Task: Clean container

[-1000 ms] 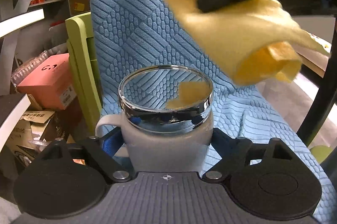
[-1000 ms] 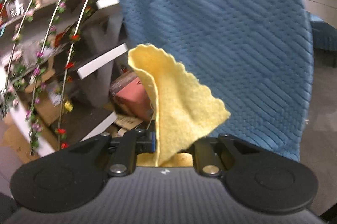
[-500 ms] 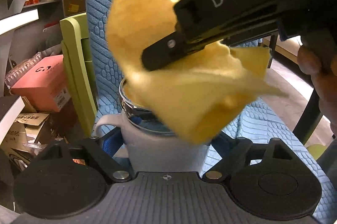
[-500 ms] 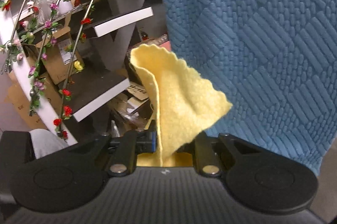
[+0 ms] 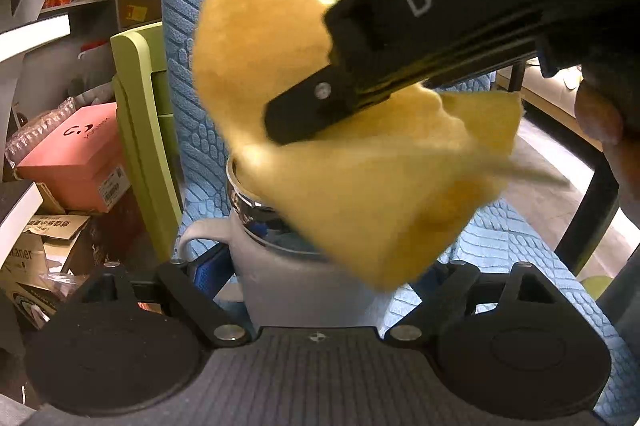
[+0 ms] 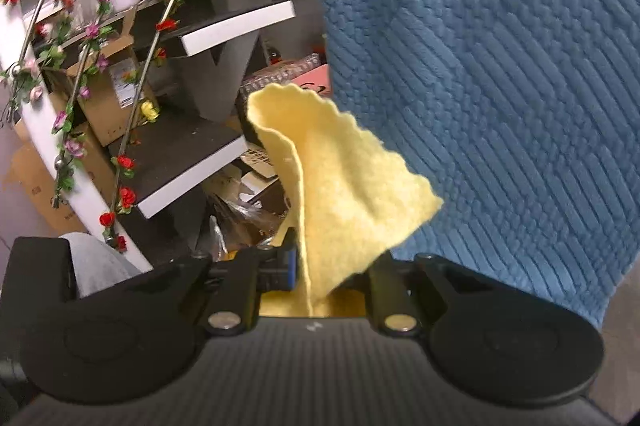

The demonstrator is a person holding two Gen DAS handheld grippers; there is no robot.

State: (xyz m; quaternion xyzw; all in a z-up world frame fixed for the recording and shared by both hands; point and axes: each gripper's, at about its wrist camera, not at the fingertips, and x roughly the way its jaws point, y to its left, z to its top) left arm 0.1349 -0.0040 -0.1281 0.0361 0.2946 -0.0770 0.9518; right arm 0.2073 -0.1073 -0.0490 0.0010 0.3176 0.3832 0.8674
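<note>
Left wrist view: left tool (image 5: 312,290) clamps the white mug (image 5: 296,290), its chrome rim (image 5: 240,189) half covered by the yellow cloth (image 5: 360,193). The right tool (image 5: 304,113) sits above the rim.

Right wrist view: right tool (image 6: 316,290), jaws narrow, pinches the cloth (image 6: 344,205) before blue fabric (image 6: 500,85).
</note>
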